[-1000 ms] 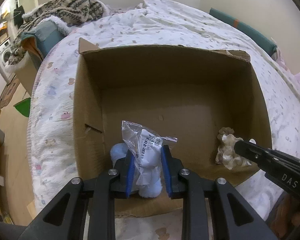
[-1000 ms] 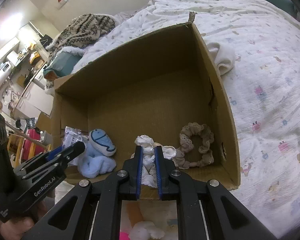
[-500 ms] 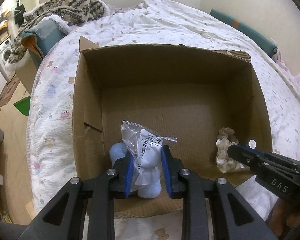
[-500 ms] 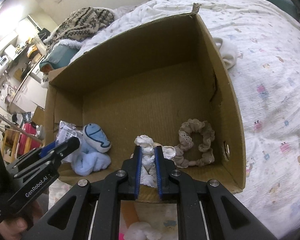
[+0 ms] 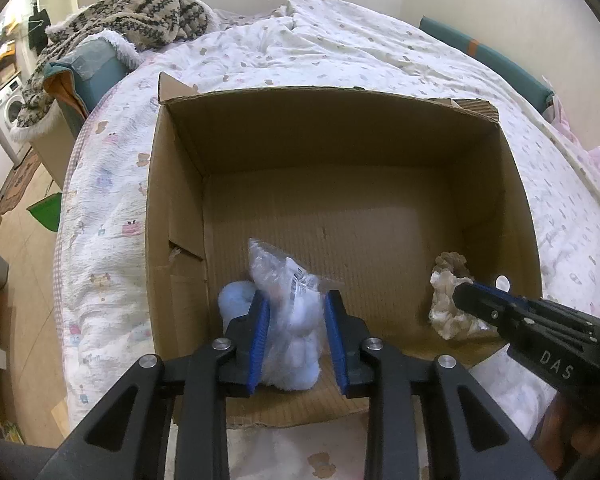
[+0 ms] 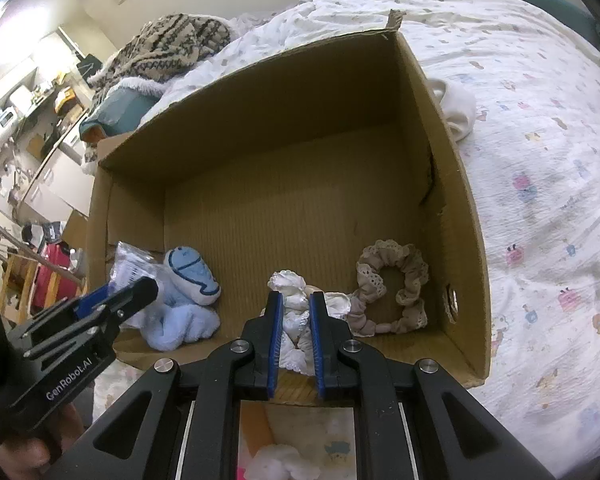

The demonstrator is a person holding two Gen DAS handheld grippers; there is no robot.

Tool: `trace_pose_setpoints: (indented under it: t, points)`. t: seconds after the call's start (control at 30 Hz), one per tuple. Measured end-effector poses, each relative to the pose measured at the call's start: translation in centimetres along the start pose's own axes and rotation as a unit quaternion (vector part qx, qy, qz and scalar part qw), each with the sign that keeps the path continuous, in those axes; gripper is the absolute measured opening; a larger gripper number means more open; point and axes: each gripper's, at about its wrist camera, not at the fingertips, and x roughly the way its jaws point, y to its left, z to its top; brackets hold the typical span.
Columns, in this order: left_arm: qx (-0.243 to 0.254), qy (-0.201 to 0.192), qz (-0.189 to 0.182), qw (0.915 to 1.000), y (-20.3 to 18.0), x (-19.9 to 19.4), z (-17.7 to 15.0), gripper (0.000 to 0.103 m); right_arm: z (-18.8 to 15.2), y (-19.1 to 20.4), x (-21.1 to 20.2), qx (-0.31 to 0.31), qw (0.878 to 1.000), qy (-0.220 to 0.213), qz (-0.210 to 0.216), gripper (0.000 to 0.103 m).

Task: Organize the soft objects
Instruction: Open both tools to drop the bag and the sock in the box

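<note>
Left wrist view: cardboard box point(image 5: 180, 208) is sitting open on a bed point(image 5: 340, 48) with a printed quilt. Left gripper point(image 5: 296, 334) is reaching over the near wall, its blue pads pinching a light-blue plush toy in a clear plastic bag point(image 5: 292, 312) low inside the near left corner. Whether the toy is already resting on the box floor cannot be told.

Right wrist view: right gripper point(image 6: 296, 334) is gripping a white lace scrunchie point(image 6: 294, 320) at a narrow gap, just inside the near wall, mid-box. Beige lace scrunchie point(image 6: 392, 284) is lying loose on the floor of the box, just beside the white one and towards the right wall. Blue whale plush point(image 6: 192, 276) is lying in the left corner, touching the bagged toy.

Items appearing stowed: beige scrunchie, whale plush. Items being placed: bagged plush toy, white scrunchie; both are inside the box outline but are not yet let go.

Items apparently outstanding: a white cloth item point(image 6: 458, 108) is lying on the quilt outside the right wall; a white fluffy item point(image 6: 280, 460) is showing below the gripper, outside the box, kind unclear.

Progress, as judged: roughly midway; most of the box floor is showing bare.

Background: a patterned knit blanket point(image 5: 140, 8) is heaped at the far end of the bed.
</note>
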Motion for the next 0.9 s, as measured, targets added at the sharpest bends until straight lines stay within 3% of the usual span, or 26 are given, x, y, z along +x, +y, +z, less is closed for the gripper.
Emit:
trace_pose_setpoints:
  t: [0.2, 0.33, 0.37, 0.47, 0.9]
  points:
    - [0.004, -0.014, -0.002, 0.9999, -0.3, -0.7, -0.1, 0.050, -0.1, -0.3, -0.5, 0.004, 1.000, -0.007, 0.007, 0.015]
    - [0.003, -0.020, 0.000, 0.9998, -0.3, -1.2, -0.1, 0.056, -0.1, -0.5, -1.1, 0.005, 1.000, -0.017, 0.014, 0.022]
    - [0.003, -0.021, 0.001, 0.9998, -0.3, -1.2, -0.1, 0.057, 0.0, -0.5, -1.1, 0.007, 1.000, -0.018, 0.014, 0.029]
    - [0.005, -0.024, 0.006, 0.9997, -0.4, -1.3, -0.1, 0.058, 0.0, -1.0, -1.5, 0.020, 0.999, -0.027, 0.014, 0.068]
    - [-0.001, -0.038, 0.017, 0.9991, -0.3, -2.4, -0.3, 0.060, 0.0, -1.4, -2.7, 0.032, 0.999, -0.040, 0.007, 0.068]
